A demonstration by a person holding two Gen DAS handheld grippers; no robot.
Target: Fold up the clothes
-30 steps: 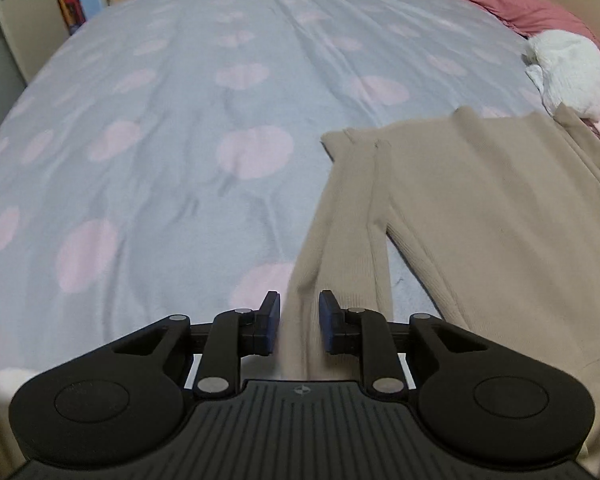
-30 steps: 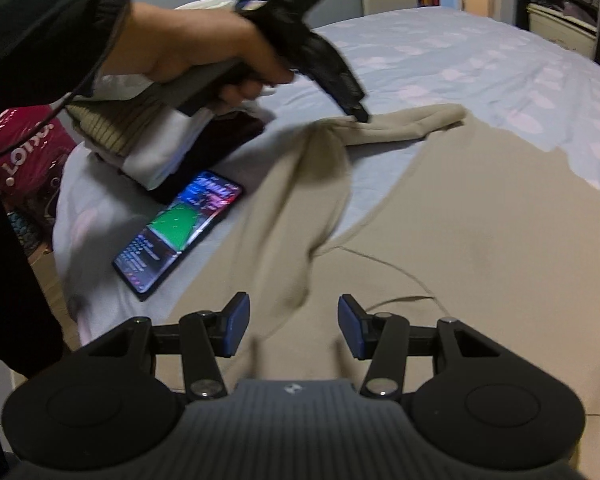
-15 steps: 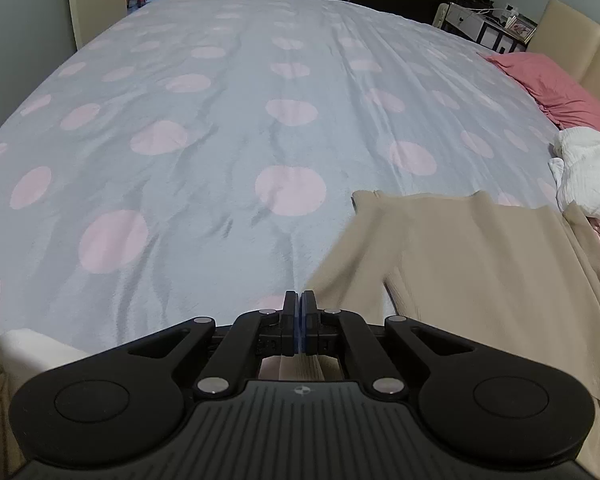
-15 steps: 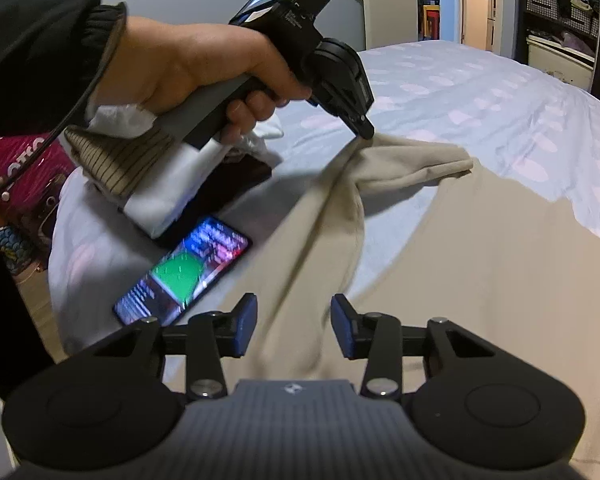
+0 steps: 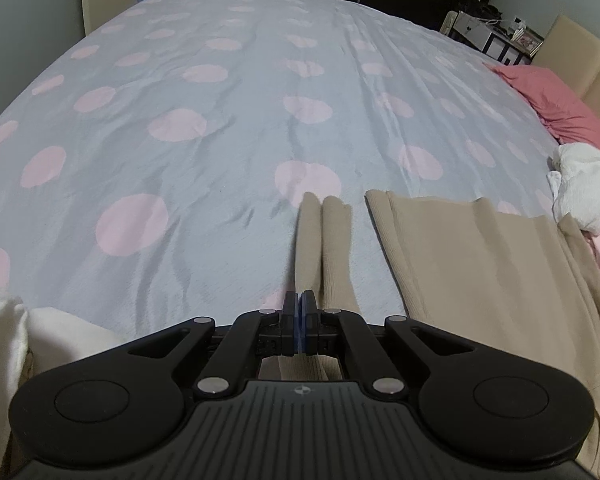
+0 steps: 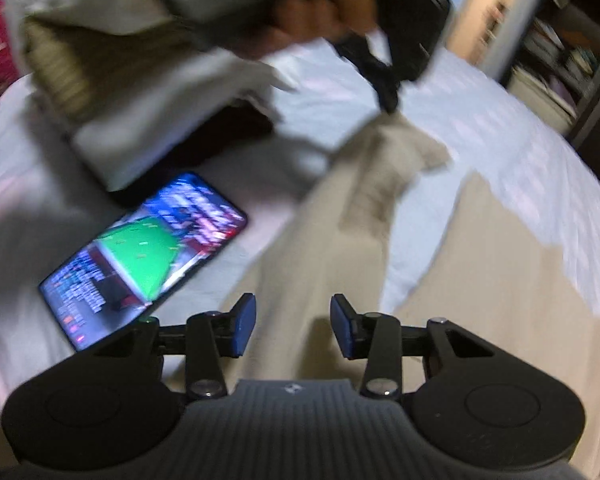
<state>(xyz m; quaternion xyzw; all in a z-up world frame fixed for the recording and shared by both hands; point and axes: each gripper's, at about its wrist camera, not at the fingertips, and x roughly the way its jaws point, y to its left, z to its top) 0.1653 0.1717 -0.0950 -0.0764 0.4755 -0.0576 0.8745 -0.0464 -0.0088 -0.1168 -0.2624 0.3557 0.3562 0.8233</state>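
A beige knit sweater (image 5: 472,272) lies spread on the bed, its body at the right in the left wrist view. My left gripper (image 5: 299,322) is shut on the sweater's sleeve (image 5: 326,248), which hangs lifted and folded lengthwise ahead of the fingers. In the blurred right wrist view that left gripper (image 6: 386,98), held by a hand (image 6: 312,12), pulls the sleeve (image 6: 384,152) up off the sheet. My right gripper (image 6: 293,326) is open low over the sweater (image 6: 492,292), nothing between its fingers.
The bedspread (image 5: 204,128) is grey-blue with pink dots. A pink pillow (image 5: 556,108) and white cloth (image 5: 584,188) lie at the right edge. A lit phone (image 6: 144,256) and a stack of folded clothes (image 6: 112,92) sit left of the sweater.
The left gripper closed on the sleeve and lifted it up and away from the sweater's body. The right gripper stayed open and shifted over the sweater; its view is now motion-blurred.
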